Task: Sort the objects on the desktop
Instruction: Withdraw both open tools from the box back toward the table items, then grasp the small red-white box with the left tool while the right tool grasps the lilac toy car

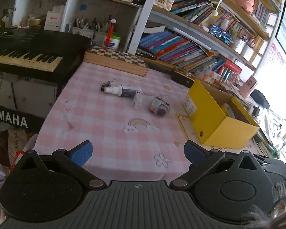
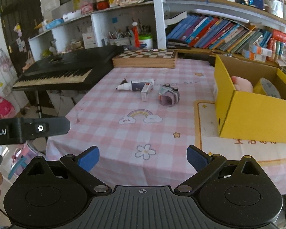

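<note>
On the pink checked tablecloth [image 1: 97,126] [image 2: 112,118] lie a white and dark spray bottle [image 1: 120,91] [image 2: 135,85], a small white box [image 1: 137,101] [image 2: 145,93], a grey toy car [image 1: 160,107] [image 2: 168,95] and a small dark clip [image 1: 106,85] [image 2: 124,80]. A yellow cardboard box [image 1: 219,126] [image 2: 257,112] stands at the right, holding a pink soft item [image 2: 242,85] and a tape roll [image 2: 269,86]. My left gripper [image 1: 137,153] and right gripper [image 2: 143,157] both hang open and empty near the table's front edge, well short of the objects.
A black Yamaha keyboard [image 1: 28,55] [image 2: 66,70] borders the table's left side. A wooden chessboard [image 1: 116,59] [image 2: 145,58] lies at the back edge. Shelves of books [image 1: 181,49] [image 2: 219,32] rise behind. The left gripper's body [image 2: 28,128] juts in at the right wrist view's left.
</note>
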`<state>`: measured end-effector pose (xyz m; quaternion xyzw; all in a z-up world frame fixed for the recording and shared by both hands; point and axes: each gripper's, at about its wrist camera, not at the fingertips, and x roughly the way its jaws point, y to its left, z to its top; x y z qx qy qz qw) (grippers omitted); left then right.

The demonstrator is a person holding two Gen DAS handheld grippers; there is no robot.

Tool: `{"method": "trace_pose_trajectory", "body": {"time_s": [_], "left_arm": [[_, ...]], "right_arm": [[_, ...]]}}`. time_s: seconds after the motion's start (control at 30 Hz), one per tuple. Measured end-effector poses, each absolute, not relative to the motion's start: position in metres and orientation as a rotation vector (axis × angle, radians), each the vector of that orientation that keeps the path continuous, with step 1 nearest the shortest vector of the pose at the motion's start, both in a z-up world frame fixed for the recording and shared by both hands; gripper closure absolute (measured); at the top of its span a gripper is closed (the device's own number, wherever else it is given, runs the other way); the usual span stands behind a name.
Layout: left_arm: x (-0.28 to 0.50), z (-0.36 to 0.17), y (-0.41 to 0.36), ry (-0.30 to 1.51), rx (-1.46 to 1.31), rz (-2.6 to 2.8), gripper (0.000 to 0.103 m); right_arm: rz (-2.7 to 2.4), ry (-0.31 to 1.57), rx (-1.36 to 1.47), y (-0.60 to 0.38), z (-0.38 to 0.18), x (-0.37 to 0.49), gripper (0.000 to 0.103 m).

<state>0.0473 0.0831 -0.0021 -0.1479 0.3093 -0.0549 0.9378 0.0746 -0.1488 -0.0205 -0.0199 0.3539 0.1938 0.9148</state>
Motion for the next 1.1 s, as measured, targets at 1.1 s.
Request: {"method": "trace_pose_trajectory", "body": {"time_s": [1.1], "left_arm": [[0.25,-0.035,0.052,0.694,-0.232,-0.026,0.018]], "right_arm": [[0.491,0.72,-0.169,-0.135,-0.064,0.247,0.018]]}}
